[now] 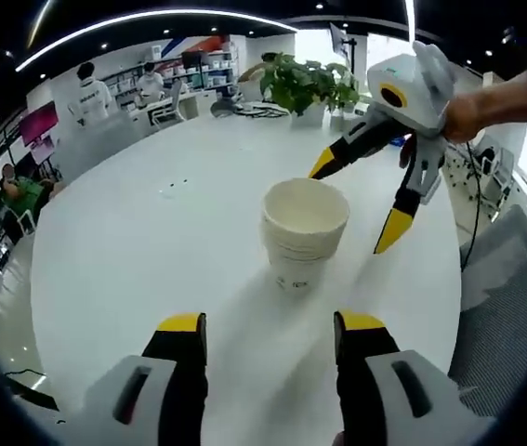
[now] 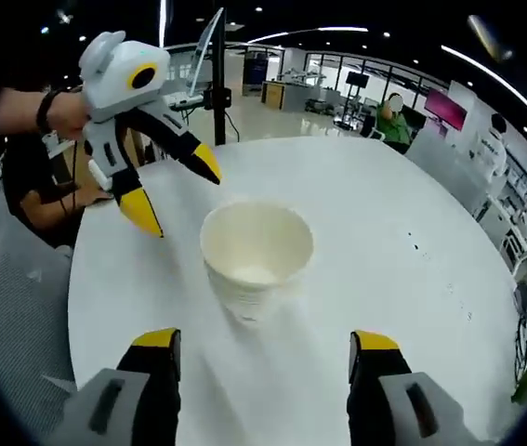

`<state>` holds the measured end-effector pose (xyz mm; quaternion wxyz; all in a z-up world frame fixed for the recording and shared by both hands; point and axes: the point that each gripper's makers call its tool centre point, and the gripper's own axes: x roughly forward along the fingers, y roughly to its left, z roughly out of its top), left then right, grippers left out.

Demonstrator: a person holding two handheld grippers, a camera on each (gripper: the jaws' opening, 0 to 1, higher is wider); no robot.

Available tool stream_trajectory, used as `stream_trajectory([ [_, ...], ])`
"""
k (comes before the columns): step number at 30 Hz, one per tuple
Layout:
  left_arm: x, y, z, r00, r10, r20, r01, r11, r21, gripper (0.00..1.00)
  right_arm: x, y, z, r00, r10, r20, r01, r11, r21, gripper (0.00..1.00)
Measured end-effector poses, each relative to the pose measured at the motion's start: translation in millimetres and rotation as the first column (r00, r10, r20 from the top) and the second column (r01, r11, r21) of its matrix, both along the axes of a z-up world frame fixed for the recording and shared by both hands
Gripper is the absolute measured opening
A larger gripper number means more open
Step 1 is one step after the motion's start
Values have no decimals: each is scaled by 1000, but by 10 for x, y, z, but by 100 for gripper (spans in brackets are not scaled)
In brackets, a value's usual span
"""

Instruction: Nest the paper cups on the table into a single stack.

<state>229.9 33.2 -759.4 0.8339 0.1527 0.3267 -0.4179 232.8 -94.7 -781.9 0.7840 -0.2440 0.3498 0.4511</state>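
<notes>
A stack of nested white paper cups stands upright on the round white table. My left gripper is open, its yellow-tipped jaws a little short of the stack with nothing between them. Beyond the cups, the right gripper hangs open just above the table, held by a hand. From the other side, the same stack sits ahead of my open right gripper, and the left gripper hovers open past the cups at upper left.
A potted plant stands at the table's far edge. Grey chair backs sit at the rim. A seated person is beside the table, and several people and shelves stand farther off.
</notes>
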Motion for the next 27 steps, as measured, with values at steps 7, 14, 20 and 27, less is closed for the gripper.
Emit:
stream_trajectory([
  [7,-180,264,28,997,79,-12,-80,996,-38,55,-103,-94,44,993,-112,-29,114,989,90,76],
  [14,-342,421,15,987,160,-27,-162,984,-79,55,-279,-222,29,988,-149,-35,152,984,97,76],
  [20,-486,482,-25,979,203,-34,-205,973,-102,55,-418,-313,45,979,-199,-43,203,972,122,76],
  [27,-705,515,-66,968,247,-47,-251,961,-121,55,-672,-484,5,968,-245,-45,249,960,128,76],
])
